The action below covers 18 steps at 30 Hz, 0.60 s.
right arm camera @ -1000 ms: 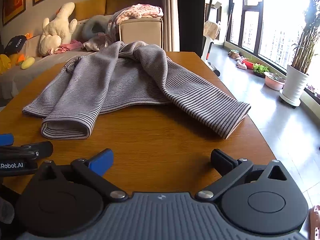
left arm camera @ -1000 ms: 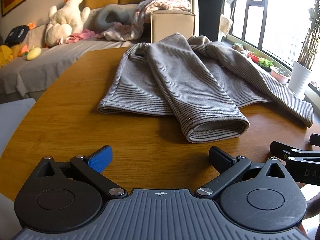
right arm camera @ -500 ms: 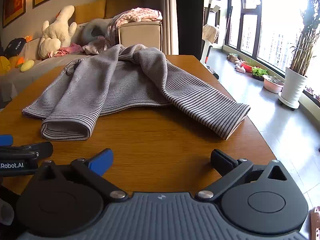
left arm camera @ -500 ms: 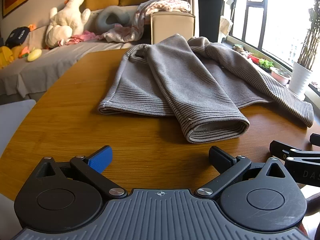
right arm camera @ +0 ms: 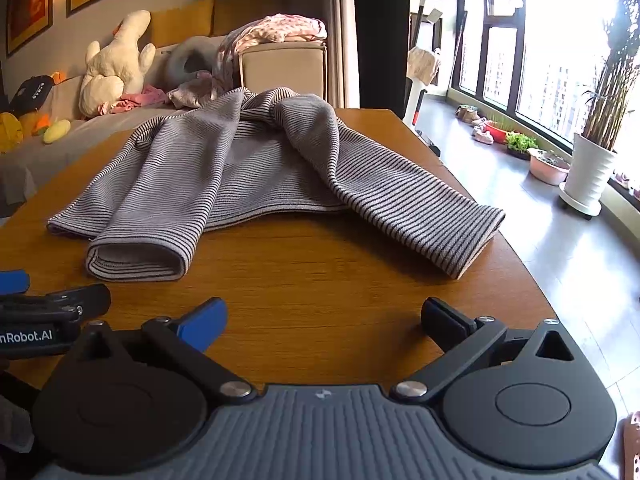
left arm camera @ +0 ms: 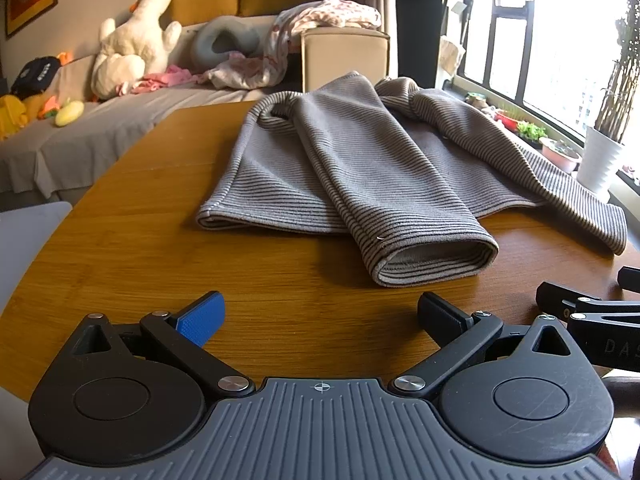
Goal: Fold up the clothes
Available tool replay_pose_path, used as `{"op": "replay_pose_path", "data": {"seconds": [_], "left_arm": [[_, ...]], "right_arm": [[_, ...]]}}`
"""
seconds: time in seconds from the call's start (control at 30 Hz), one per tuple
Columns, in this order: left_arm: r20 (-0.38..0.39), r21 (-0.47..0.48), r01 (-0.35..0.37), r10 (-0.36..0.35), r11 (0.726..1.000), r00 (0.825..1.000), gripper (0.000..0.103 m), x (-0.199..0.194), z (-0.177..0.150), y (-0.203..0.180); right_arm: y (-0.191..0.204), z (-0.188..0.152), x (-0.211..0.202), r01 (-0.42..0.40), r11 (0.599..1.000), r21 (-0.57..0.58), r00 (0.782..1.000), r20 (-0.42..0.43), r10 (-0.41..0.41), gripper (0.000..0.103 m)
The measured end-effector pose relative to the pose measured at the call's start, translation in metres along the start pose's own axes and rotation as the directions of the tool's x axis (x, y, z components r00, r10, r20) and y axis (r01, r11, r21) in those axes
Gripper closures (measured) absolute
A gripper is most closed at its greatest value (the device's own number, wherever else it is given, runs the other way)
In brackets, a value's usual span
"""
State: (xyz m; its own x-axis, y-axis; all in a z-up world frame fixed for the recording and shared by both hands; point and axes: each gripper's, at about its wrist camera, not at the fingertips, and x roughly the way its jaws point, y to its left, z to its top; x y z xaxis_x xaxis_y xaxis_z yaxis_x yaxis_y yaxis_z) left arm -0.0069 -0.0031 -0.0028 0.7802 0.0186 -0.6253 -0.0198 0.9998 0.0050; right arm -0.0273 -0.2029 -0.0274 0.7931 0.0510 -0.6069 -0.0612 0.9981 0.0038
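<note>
While both tools, left [left arm camera: 320, 312] and right [right arm camera: 322, 318], sat released over the bench [left arm camera: 140, 248], the striped sweater [left arm camera: 360, 168] lay half folded, one sleeve [right arm camera: 420, 216] still out.

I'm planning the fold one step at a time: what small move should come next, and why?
Probably bring the right claw forward to the right sleeve's cuff. That sleeve lies spread toward the table edge, while the other sleeve already lies across the sweater. Both claws are open and empty.
</note>
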Motion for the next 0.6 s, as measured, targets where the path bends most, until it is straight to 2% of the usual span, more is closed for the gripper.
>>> {"op": "replay_pose_path", "data": {"seconds": [0.6], "left_arm": [[0.001,0.0,-0.001,0.001,1.0,1.0,0.0,-0.0001,-0.0004,-0.0009]], "right_arm": [[0.0012,-0.004,-0.0019,0.004,1.0,-0.005,1.0,-0.002,-0.004,0.0]]}}
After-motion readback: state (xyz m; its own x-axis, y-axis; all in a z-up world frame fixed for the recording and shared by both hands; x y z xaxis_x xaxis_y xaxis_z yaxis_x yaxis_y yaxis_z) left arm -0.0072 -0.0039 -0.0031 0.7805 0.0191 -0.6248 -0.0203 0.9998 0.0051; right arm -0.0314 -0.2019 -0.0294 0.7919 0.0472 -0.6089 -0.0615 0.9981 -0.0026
